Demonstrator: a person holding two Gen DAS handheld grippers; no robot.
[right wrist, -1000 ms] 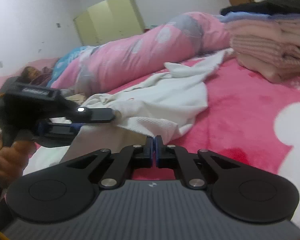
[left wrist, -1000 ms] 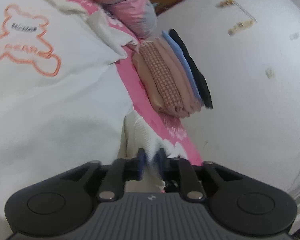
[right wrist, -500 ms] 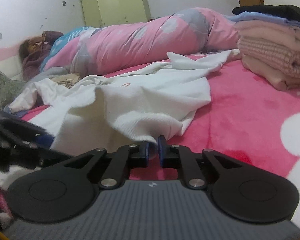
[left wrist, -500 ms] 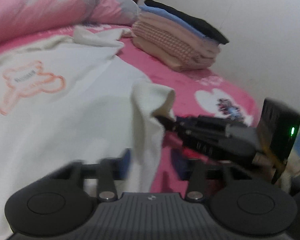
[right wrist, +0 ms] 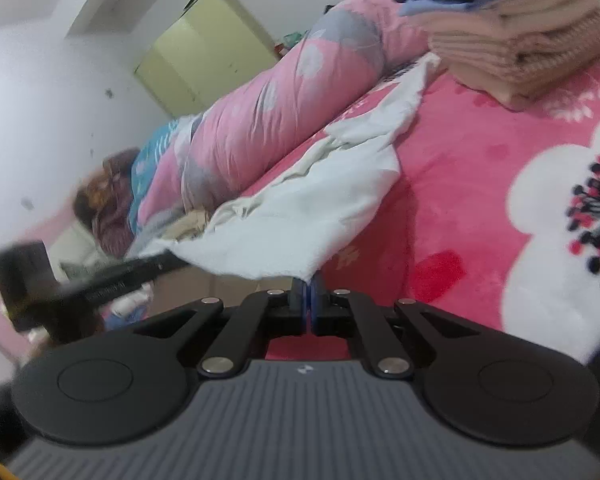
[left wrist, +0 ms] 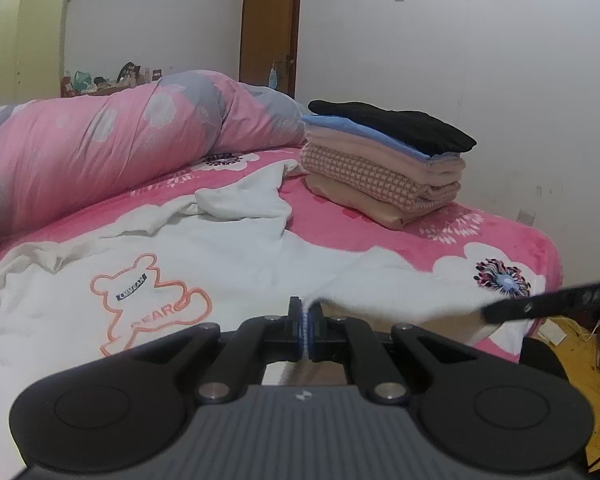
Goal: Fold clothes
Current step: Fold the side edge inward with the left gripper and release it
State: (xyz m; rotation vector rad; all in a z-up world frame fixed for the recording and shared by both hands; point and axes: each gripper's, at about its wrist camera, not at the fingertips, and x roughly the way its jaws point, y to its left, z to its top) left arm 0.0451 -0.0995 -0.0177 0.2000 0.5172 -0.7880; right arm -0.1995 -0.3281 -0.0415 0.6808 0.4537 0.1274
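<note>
A white sweatshirt [left wrist: 236,256] with an orange bear print lies spread on the pink bed. My left gripper [left wrist: 306,320] is shut on its near hem, and a thin fold of white cloth shows between the pads. The right gripper [right wrist: 309,292] is shut on the hem's corner of the same sweatshirt [right wrist: 300,220], which hangs taut between both grippers. In the left wrist view the right gripper [left wrist: 488,315] reaches in blurred from the right. The left gripper [right wrist: 176,261] shows at the left of the right wrist view.
A stack of folded clothes [left wrist: 384,164] topped by a black piece sits on the pink blanket [left wrist: 500,240] by the white wall. A rolled pink quilt [left wrist: 100,148] lies along the far side. A person [right wrist: 112,200] lies at the bed's far end.
The left gripper closed on the sweatshirt's hem, rolled level and rose. The right gripper kept its hold and moved sideways, so the hem is lifted and stretched between them.
</note>
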